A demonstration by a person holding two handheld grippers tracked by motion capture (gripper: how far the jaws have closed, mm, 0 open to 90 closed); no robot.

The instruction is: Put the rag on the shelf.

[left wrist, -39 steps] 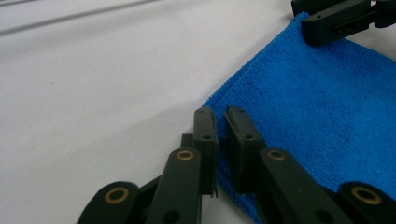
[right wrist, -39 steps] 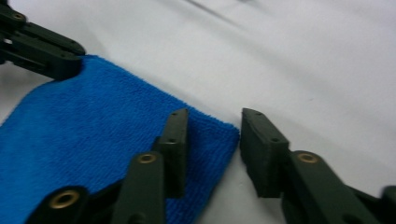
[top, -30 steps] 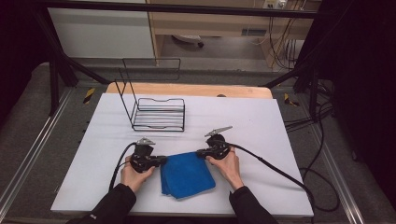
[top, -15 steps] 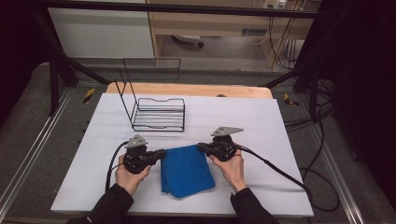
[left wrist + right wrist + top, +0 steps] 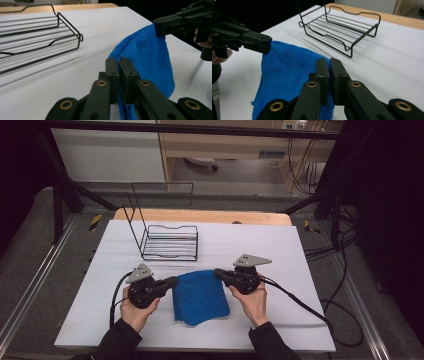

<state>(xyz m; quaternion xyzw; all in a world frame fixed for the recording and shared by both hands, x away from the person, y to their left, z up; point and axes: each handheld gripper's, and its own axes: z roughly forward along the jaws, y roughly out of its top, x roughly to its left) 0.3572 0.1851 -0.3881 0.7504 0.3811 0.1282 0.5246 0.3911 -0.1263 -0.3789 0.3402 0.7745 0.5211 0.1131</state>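
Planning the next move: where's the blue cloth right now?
In the high view the blue cloth hangs near the table's front edge, its top corners pinched by the left gripper and right gripper, nearer than the wire rack.

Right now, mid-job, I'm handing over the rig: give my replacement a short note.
Left gripper: jaws shut on the blue cloth, at its left top corner.
Right gripper: jaws shut on the right top corner.
Cloth: folded, top edge lifted, lower part seemingly on the white table.
Wire rack: empty, behind the cloth.
Done: both corners gripped.
Left: probably carry the cloth to the rack.
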